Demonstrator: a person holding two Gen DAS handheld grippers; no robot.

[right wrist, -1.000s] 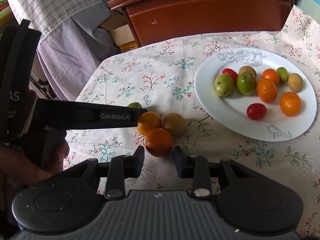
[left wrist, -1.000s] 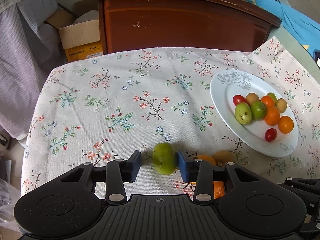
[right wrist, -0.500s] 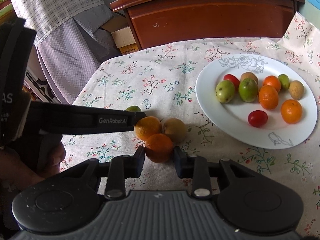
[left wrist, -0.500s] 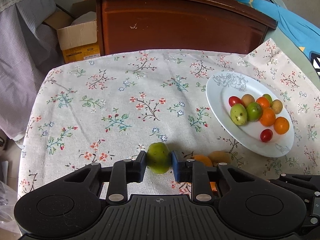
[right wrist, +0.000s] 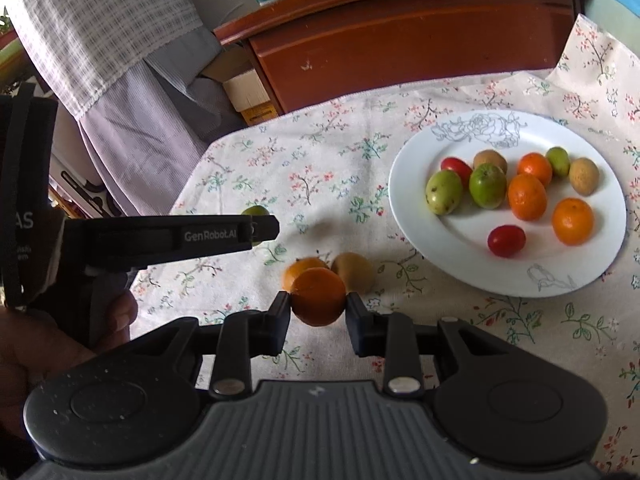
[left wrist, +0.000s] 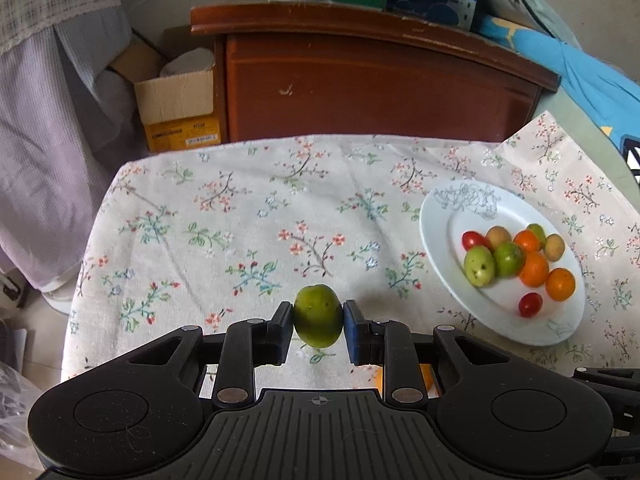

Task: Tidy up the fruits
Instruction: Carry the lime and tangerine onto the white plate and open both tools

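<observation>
My left gripper (left wrist: 318,322) is shut on a green fruit (left wrist: 318,316), held a little above the flowered tablecloth (left wrist: 240,220). My right gripper (right wrist: 318,306) is shut on an orange (right wrist: 318,296), also raised off the cloth. Behind it, a second orange (right wrist: 298,270) and a brown fruit (right wrist: 356,272) lie on the cloth. The white plate (right wrist: 460,240) to the right holds several green, orange, red and brown fruits; the plate (left wrist: 444,268) shows at the right of the left wrist view too. In the right wrist view the left gripper's finger (right wrist: 180,236) crosses from the left, with the green fruit (right wrist: 256,212) peeking behind it.
A dark wooden cabinet (left wrist: 360,92) stands behind the table, boxes on top. A cardboard box (left wrist: 176,108) and hanging cloth (left wrist: 48,120) are at the far left. A hand (right wrist: 60,340) holds the left gripper's handle. Blue fabric (left wrist: 592,76) lies at the right.
Both grippers closed on their fruits and lifted them off the cloth: the left on the green fruit, the right on the orange. The two other loose fruits stayed put.
</observation>
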